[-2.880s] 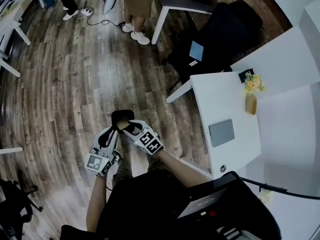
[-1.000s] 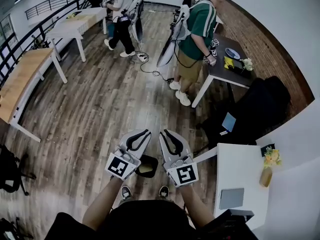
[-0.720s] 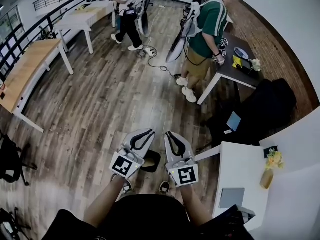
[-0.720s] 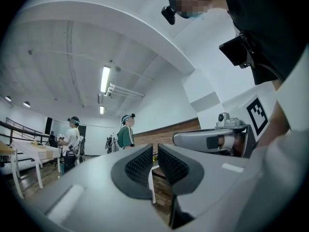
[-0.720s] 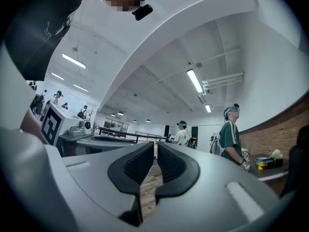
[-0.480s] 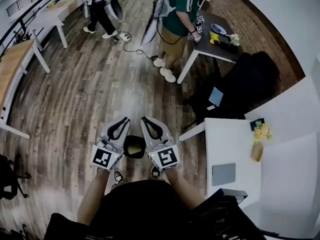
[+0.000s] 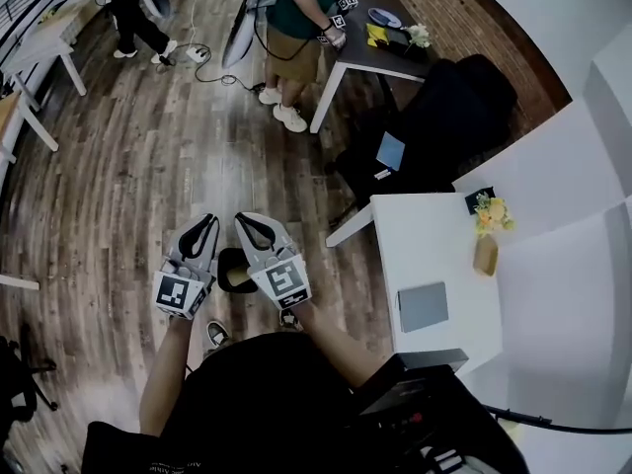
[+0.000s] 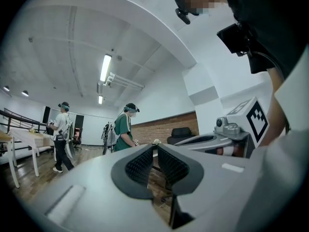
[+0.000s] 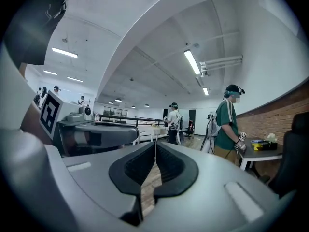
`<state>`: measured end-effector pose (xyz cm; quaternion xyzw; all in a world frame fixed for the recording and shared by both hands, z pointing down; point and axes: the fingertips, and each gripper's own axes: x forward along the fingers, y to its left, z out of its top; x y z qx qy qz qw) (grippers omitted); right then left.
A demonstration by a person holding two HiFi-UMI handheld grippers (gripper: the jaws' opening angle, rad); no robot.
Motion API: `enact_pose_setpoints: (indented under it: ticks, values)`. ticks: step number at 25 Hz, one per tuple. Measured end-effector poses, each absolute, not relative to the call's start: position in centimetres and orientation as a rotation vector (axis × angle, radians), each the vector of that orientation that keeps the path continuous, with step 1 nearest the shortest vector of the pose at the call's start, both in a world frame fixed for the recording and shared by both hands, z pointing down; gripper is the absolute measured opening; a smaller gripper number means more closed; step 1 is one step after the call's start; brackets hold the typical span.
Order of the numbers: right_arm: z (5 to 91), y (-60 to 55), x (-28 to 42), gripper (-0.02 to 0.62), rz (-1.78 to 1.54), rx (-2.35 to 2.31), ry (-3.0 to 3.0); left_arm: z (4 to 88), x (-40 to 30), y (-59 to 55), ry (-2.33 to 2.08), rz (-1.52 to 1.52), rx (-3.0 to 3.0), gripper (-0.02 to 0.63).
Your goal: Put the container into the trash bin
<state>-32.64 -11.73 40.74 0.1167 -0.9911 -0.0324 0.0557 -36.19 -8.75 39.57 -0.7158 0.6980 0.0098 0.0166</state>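
The trash bin stands on the floor just below and between both grippers, equally near each. The left gripper is barely apart and empty, and the right gripper is closed and empty (the container cannot be made out, likely inside the bin).

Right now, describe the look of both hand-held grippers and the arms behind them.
Both the left hand-held gripper and the right hand-held gripper have light grey moulded shells, black ribbed pads lining the jaws, and a white cube bearing black square markers. No cables show on them. The person wears a black top; forearms are unsleeved.
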Motion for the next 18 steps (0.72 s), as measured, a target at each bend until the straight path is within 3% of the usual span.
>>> enact_pose_setpoints:
  ticks: [18]
  values:
    - [43.7, -11.0, -32.2, 0.014, -0.089, 0.305, -2.924, 42.4, -35.9, -8.7, 2.144, 0.016, -2.260, 0.032]
